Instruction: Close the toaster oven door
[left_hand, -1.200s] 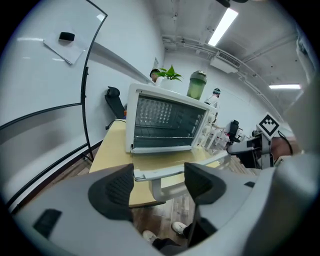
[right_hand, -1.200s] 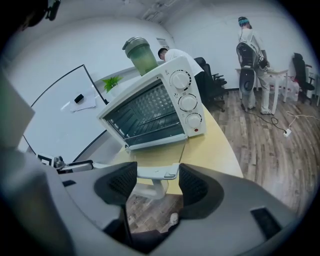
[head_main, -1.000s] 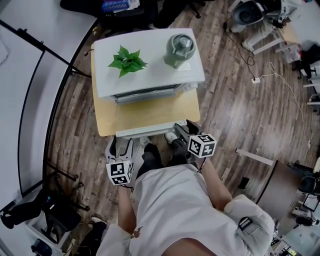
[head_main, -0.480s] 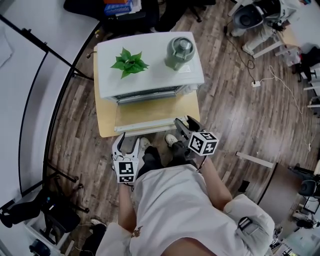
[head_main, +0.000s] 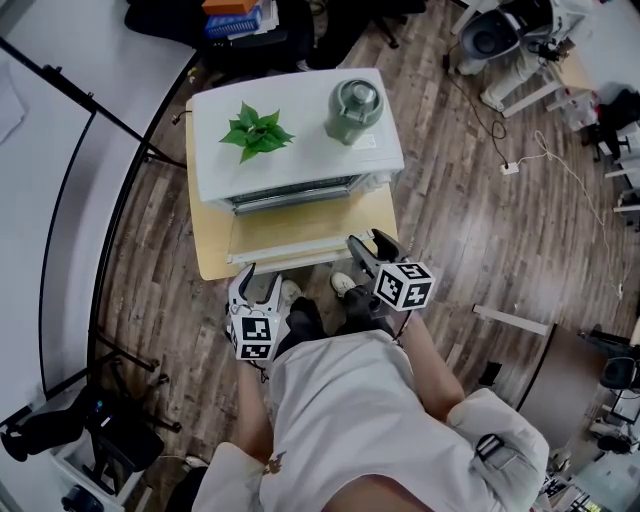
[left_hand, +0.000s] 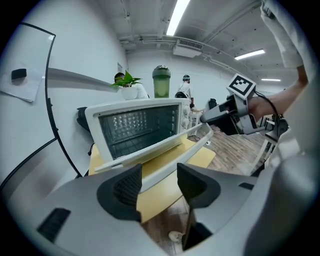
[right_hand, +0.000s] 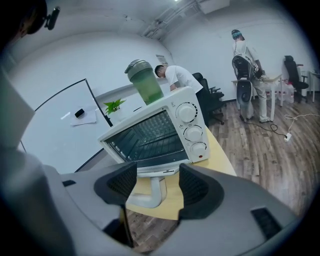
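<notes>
Head view, read with both gripper views: approach step, no contact with the door visible. The toaster oven (head_main: 300, 170) stands on the tan surface (head_main: 212, 235). Its door (head_main: 290, 256) lies folded down flat, with the front rim just beyond the tips of both grippers. Left gripper (head_main: 257, 277): fingers (left_hand: 122, 187) drawn close together, nothing between the pads, the door's rim showing just past them. Right gripper (head_main: 368, 248): fingers (right_hand: 197, 187) apart and empty, the handle's end directly ahead. Judged next move: bring the fingers under the rim and swing it up and away until it meets the oven's face, without shoving the oven. A potted plant (head_main: 255, 132) and a green jar (head_main: 352, 105) sit atop the oven, well beyond the fingers. Wood-plank floor (head_main: 470, 230) spreads below and to the right of the fingers, with a power strip (head_main: 511, 160) lying on it.
</notes>
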